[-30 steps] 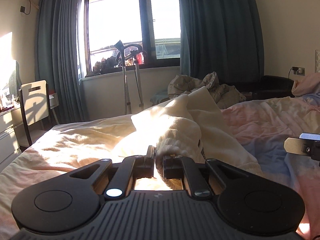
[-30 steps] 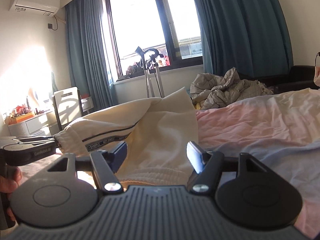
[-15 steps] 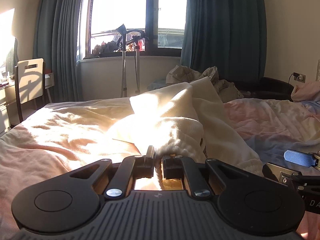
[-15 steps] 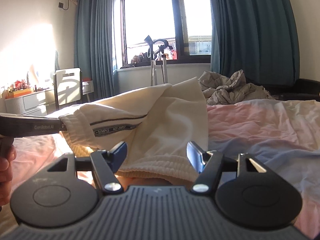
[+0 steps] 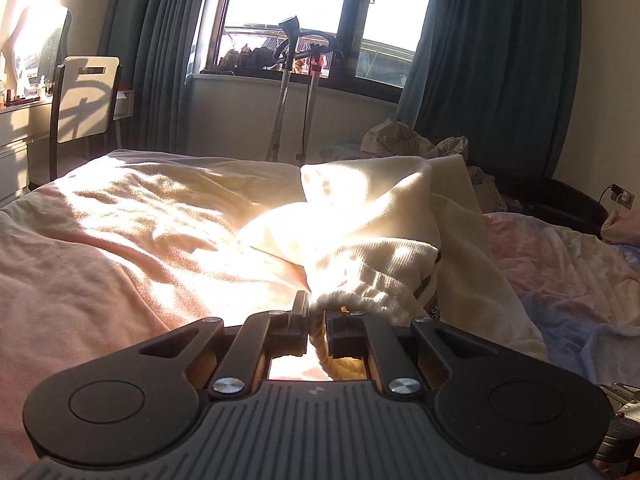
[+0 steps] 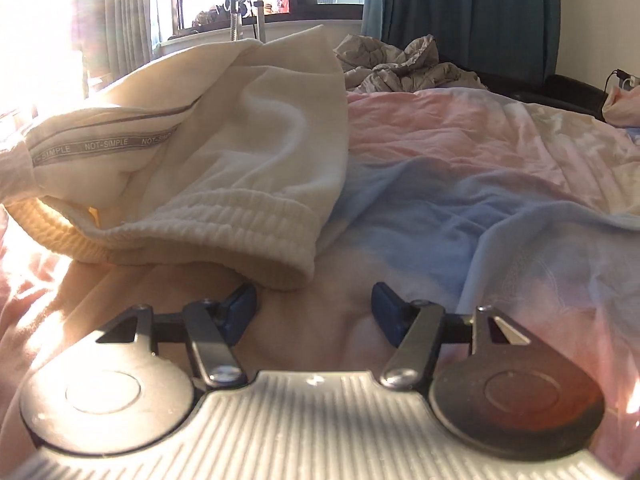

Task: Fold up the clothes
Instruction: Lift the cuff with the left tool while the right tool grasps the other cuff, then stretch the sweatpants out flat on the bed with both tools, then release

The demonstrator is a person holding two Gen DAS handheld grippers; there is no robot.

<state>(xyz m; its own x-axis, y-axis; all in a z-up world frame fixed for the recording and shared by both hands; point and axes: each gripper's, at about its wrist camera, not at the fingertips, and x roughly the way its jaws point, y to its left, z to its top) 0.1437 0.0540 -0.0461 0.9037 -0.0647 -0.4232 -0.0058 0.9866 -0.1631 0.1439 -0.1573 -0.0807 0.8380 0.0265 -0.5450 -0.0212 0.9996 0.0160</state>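
Two grippers work one cream garment (image 6: 240, 128) on a bed (image 5: 120, 248) below a sunlit window: the piece, seemingly sweatpants with a ribbed waistband (image 6: 224, 220) and a grey printed tape (image 6: 104, 144) inside it, lies bunched on the pink-and-blue bedcover (image 6: 480, 168), just in front of both tools. The left gripper (image 5: 318, 320) is clenched on a ribbed edge of the cream cloth, a twist of it pinched between the jaws. The right gripper (image 6: 314, 308) stands released, its blue pads (image 6: 240, 304) apart with only bedcover between them; its jaws have just been closing a little, and the near corner of the waistband lies just beyond the left pad.

The step in hand looks like taking a second hold before spreading the garment flat. The next move probably calls for sliding the free jaws onto that waistband corner and pinching cloth alone, not the bedcover beneath.

No container is in view; beyond the garment, a crumpled grey quilt (image 6: 400, 64) lies loose.
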